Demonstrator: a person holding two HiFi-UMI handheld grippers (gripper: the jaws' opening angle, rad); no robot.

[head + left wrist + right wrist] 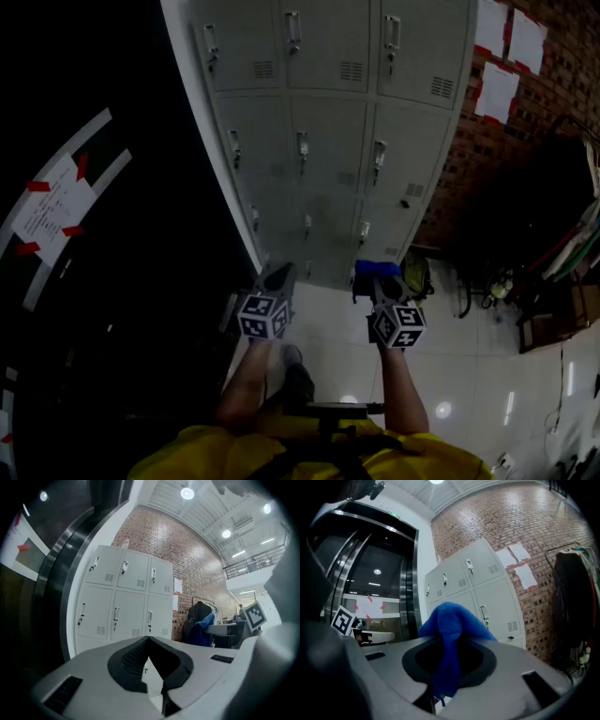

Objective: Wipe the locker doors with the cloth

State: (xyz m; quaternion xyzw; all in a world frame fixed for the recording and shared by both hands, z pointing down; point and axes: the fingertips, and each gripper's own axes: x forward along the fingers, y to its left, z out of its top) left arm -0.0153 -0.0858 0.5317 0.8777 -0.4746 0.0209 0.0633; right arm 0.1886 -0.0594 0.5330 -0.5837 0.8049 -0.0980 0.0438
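Observation:
A bank of grey metal lockers (328, 141) stands ahead of me, three columns of doors with small handles; the same lockers (124, 597) fill the left gripper view and the lockers (478, 592) show in the right gripper view. My right gripper (377, 277) is shut on a blue cloth (375, 269), which bulges out over the jaws as a blue cloth (449, 634). My left gripper (277, 278) is shut with nothing in it, its jaws meeting at the tips. Both grippers hang short of the lockers' bottom row, not touching any door.
A red brick wall (534, 103) with white papers (497, 89) runs to the right of the lockers. Clothes and clutter (562, 272) crowd the right side. A dark glass wall (84, 244) with a taped notice lies left. Glossy white floor tiles (487, 384) spread below.

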